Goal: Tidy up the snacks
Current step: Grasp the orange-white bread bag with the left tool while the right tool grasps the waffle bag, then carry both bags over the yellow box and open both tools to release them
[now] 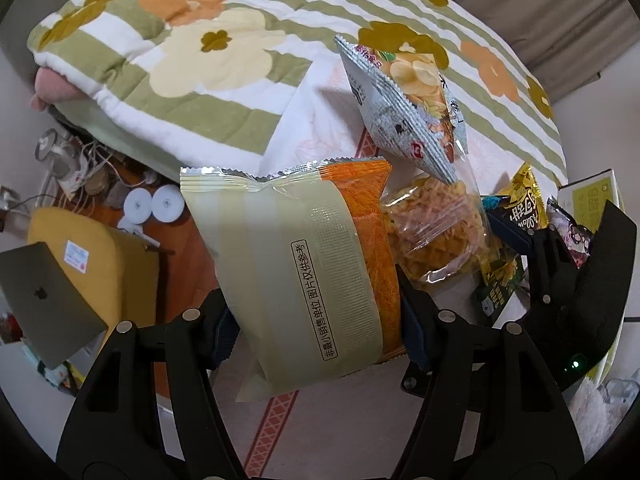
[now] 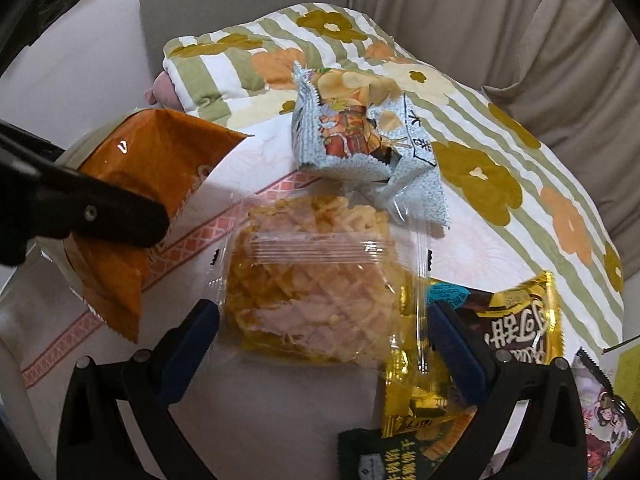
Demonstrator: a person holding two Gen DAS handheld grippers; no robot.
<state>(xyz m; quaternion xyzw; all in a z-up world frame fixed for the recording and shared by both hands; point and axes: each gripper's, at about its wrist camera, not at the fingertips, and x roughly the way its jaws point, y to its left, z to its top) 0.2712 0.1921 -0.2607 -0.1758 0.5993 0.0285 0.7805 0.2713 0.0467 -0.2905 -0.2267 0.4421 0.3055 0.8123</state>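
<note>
My left gripper (image 1: 316, 320) is shut on a large orange and cream snack bag (image 1: 304, 264) and holds it above the bed; the same bag shows at the left of the right wrist view (image 2: 132, 184). My right gripper (image 2: 324, 340) is open, its fingers on either side of a clear packet of yellow crisps (image 2: 316, 276), which also shows in the left wrist view (image 1: 432, 228). A silver-blue chip bag (image 2: 360, 140) stands just beyond it, also in the left wrist view (image 1: 408, 100). A gold and black bag (image 2: 508, 328) lies under the right finger.
A flowered green-striped quilt (image 1: 192, 52) covers the far bed. A purple snack bag (image 2: 600, 408) and a green box (image 1: 592, 196) lie at the right. A laptop (image 1: 44, 300) on a yellow cushion and cables sit on the floor at left.
</note>
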